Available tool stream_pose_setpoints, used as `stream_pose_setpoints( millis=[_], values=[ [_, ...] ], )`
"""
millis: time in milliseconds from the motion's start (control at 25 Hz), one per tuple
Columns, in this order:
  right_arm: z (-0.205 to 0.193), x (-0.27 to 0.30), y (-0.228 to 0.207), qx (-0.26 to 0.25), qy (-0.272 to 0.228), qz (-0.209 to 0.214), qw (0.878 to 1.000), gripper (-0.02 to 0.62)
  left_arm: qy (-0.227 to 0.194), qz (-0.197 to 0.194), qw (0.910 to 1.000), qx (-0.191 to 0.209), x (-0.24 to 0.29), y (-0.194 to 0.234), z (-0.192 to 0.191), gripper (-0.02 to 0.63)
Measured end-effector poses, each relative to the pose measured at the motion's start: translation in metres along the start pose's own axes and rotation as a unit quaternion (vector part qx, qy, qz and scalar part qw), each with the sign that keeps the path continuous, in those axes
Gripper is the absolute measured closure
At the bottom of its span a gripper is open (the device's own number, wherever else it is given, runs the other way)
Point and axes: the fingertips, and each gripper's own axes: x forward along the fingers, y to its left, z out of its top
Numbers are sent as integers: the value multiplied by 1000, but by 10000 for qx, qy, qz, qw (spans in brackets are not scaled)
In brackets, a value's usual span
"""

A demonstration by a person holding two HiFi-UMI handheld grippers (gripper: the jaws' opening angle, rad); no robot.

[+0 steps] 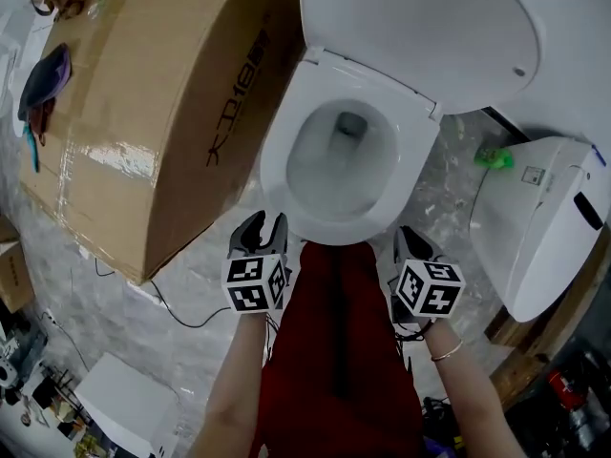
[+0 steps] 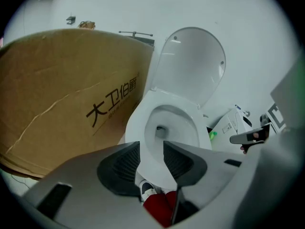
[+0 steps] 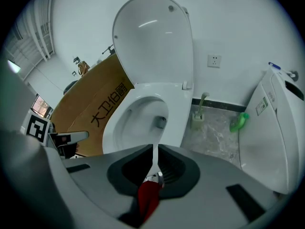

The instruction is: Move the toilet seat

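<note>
The white toilet [image 1: 336, 219] stands in the middle of the head view. Its lid [image 1: 420, 27] is raised against the wall, and the seat ring [image 1: 279, 151] lies flat round the bowl. My left gripper [image 1: 265, 225] hovers by the bowl's front left rim. It is open, and in the left gripper view [image 2: 151, 149] only the bowl's front edge shows through the gap, touching neither pad. My right gripper [image 1: 412, 241] is at the front right of the bowl, clear of it. It is shut with nothing in it, as the right gripper view [image 3: 155, 149] shows.
A big cardboard box [image 1: 143, 113] stands close on the toilet's left. Another white toilet unit [image 1: 544, 218] leans at the right, with a green bottle [image 1: 495, 157] and a brush holder [image 3: 199, 114] on the marble floor between. My red clothing [image 1: 334, 351] is in front of the bowl.
</note>
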Motion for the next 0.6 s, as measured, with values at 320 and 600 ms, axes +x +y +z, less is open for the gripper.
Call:
stream_pose_setpoints(
  millis=[320, 600],
  values=[
    [-27, 40, -12, 537, 422, -7, 9977, 483, 456, -58, 9979, -449, 33, 13, -39, 431],
    [-50, 67, -20, 1173, 902, 65, 9890, 364, 809, -105, 9945, -661, 51, 17, -62, 420]
  ],
)
